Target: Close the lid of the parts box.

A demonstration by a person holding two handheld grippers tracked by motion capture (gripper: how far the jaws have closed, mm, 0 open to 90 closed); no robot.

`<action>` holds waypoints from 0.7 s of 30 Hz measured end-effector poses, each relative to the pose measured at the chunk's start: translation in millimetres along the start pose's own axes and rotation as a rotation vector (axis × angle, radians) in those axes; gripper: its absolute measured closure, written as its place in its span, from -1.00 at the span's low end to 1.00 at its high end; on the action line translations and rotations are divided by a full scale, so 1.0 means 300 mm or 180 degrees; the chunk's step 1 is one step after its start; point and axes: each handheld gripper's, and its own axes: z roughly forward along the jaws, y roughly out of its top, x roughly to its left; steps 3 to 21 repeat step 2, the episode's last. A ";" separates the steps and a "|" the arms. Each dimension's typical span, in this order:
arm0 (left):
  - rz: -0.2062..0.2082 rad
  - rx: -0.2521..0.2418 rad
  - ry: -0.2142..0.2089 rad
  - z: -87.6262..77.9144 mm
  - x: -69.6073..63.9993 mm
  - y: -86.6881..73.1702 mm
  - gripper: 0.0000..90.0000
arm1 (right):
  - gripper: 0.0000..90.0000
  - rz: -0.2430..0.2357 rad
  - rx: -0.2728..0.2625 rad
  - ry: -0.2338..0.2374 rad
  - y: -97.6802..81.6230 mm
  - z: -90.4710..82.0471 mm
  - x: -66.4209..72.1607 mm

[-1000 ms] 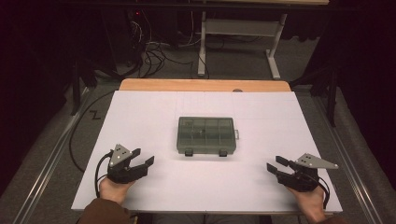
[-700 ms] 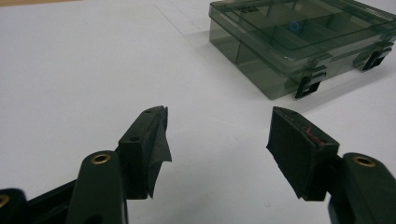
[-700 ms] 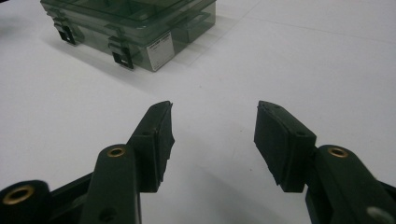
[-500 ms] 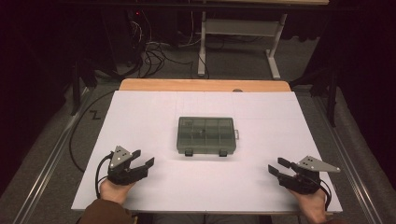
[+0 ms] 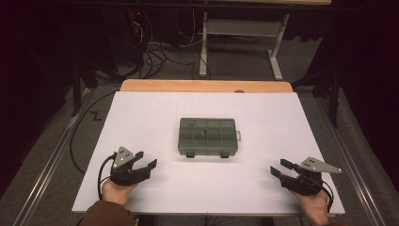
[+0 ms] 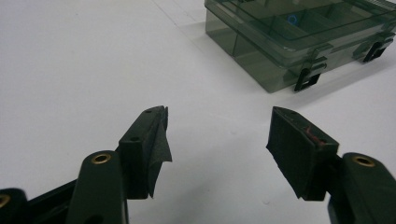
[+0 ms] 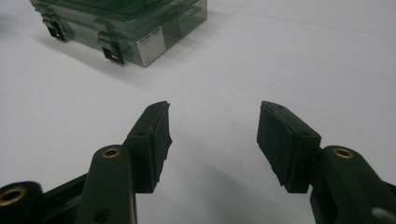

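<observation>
A smoky transparent compartment box lies shut in the middle of the white table top, its two black latches facing me. My left gripper rests near the front left, open, pointing toward the box; nothing lies between its jaws. A small blue piece shows through the lid. My right gripper rests near the front right, open and aimed at the box. Its jaws have just been opening further, with only bare table between them.
A wooden strip edges the far side of the table. Behind it on the floor lie tangled cables and a white metal frame. Metal rails run along both sides of the table.
Both hands stay where they were. The right gripper's jaws stand slightly wider than before. The box has not moved.
</observation>
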 end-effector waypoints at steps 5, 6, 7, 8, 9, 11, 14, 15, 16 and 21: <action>0.0010 -0.0002 -0.0013 -0.001 -0.002 0.000 -0.17 | -0.01 -0.0006 -0.0015 0.0005 0.001 0.000 0.000; 0.0010 -0.0002 -0.0013 -0.001 -0.002 0.000 -0.17 | -0.01 -0.0006 -0.0015 0.0005 0.001 0.000 0.000; 0.0010 -0.0002 -0.0013 -0.001 -0.002 0.000 -0.17 | -0.01 -0.0006 -0.0015 0.0005 0.001 0.000 0.000; 0.0010 -0.0002 -0.0013 -0.001 -0.002 0.000 -0.17 | -0.01 -0.0006 -0.0015 0.0005 0.001 0.000 0.000; 0.0010 -0.0002 -0.0013 -0.001 -0.002 0.000 -0.17 | -0.01 -0.0006 -0.0015 0.0005 0.001 0.000 0.000; 0.0010 -0.0002 -0.0013 -0.001 -0.002 0.000 -0.17 | -0.01 -0.0006 -0.0015 0.0005 0.001 0.000 0.000; 0.0010 -0.0002 -0.0013 -0.001 -0.002 0.000 -0.17 | -0.01 -0.0006 -0.0015 0.0005 0.001 0.000 0.000; 0.0010 -0.0002 -0.0013 -0.001 -0.002 0.000 -0.17 | -0.01 -0.0006 -0.0015 0.0005 0.001 0.000 0.000; 0.0010 -0.0002 -0.0013 -0.001 -0.002 0.000 -0.17 | -0.01 -0.0006 -0.0015 0.0005 0.001 0.000 0.000; 0.0010 -0.0002 -0.0013 -0.001 -0.002 0.000 -0.17 | -0.01 -0.0006 -0.0015 0.0005 0.001 0.000 0.000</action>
